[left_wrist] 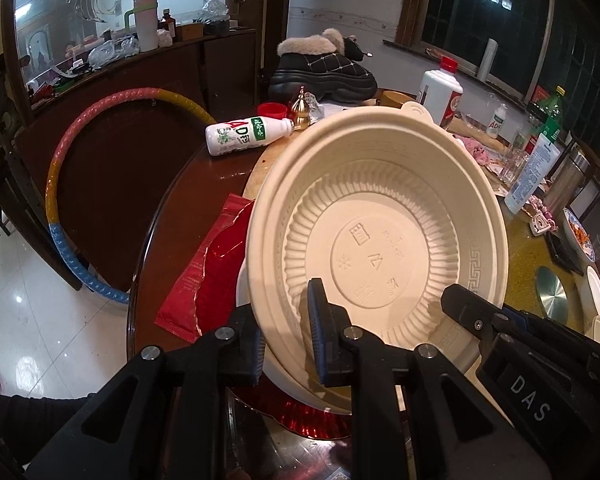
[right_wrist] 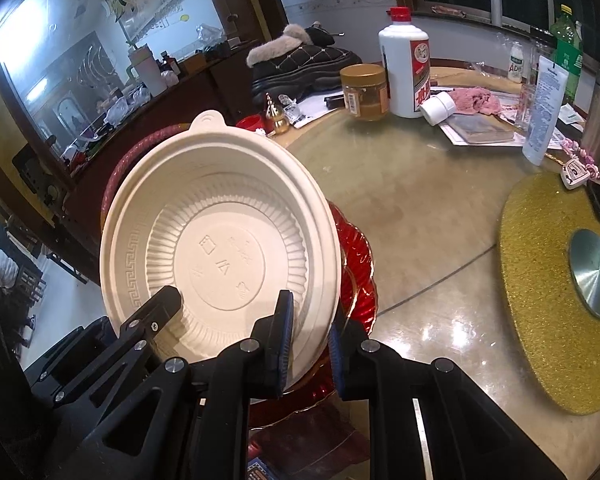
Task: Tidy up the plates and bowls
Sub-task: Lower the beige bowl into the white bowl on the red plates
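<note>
Both tongs (left_wrist: 288, 336) (right_wrist: 310, 344) grip bowl (left_wrist: 380, 240).

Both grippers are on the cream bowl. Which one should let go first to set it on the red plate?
Probably left. The right gripper clamps the bowl rim directly over the red plate.

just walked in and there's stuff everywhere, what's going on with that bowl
A person is holding one gripper in each hand, and both grip the same cream-coloured ribbed disposable bowl by its rim. The left gripper pinches one side and the right gripper the other, with the bowl tilted steeply so its inside faces the cameras. It is lifted just above a red glass plate at the edge of the cluttered round table. A red foil packet lies beside the plate.
</note>
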### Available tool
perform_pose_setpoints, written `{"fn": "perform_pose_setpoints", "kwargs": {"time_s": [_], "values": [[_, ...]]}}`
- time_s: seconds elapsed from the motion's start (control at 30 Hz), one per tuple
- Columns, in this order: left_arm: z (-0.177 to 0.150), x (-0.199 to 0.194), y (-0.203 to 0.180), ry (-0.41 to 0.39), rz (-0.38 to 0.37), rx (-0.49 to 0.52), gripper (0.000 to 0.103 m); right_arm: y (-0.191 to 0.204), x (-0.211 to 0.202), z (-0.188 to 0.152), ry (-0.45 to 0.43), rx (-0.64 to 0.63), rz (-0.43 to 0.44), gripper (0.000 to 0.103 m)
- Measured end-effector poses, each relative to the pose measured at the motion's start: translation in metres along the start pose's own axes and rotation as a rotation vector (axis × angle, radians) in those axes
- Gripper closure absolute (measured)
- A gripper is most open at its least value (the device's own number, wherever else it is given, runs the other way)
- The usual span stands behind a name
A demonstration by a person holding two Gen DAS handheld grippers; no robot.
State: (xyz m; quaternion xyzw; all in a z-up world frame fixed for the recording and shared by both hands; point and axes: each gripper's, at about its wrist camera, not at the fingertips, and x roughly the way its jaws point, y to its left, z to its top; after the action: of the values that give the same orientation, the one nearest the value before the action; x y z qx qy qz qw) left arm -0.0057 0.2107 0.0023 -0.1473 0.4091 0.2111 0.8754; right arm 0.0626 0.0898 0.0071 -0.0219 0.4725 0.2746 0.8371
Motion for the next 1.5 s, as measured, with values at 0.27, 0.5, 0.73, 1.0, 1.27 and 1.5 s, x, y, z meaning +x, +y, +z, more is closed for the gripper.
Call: {"fn": "perform_pose_setpoints", "kwargs": {"time_s": [0.27,0.5,0.73,1.0,1.27,1.5], "values": [[-0.001,0.002,0.006,0.007,0.004,-0.007,0.086,0.005,0.006,0.001,0.014,-0.006,-0.001,0.087],[-0.002,0.004,0.008,0.013,0.007,-0.010,0.086,0.008,0.008,0.000,0.025,-0.011,-0.003,0.087],[-0.001,0.005,0.009,0.019,0.006,-0.006,0.086,0.007,0.011,0.000,0.035,-0.007,0.003,0.087],[-0.001,0.007,0.007,0.020,0.015,0.001,0.086,0.006,0.013,0.000,0.041,-0.004,0.011,0.087],[-0.001,0.007,0.007,0.022,0.017,0.002,0.086,0.005,0.013,0.001,0.042,-0.002,0.008,0.087],[0.000,0.009,0.005,0.021,0.019,0.007,0.086,0.003,0.013,0.002,0.043,0.003,0.009,0.087]]}}
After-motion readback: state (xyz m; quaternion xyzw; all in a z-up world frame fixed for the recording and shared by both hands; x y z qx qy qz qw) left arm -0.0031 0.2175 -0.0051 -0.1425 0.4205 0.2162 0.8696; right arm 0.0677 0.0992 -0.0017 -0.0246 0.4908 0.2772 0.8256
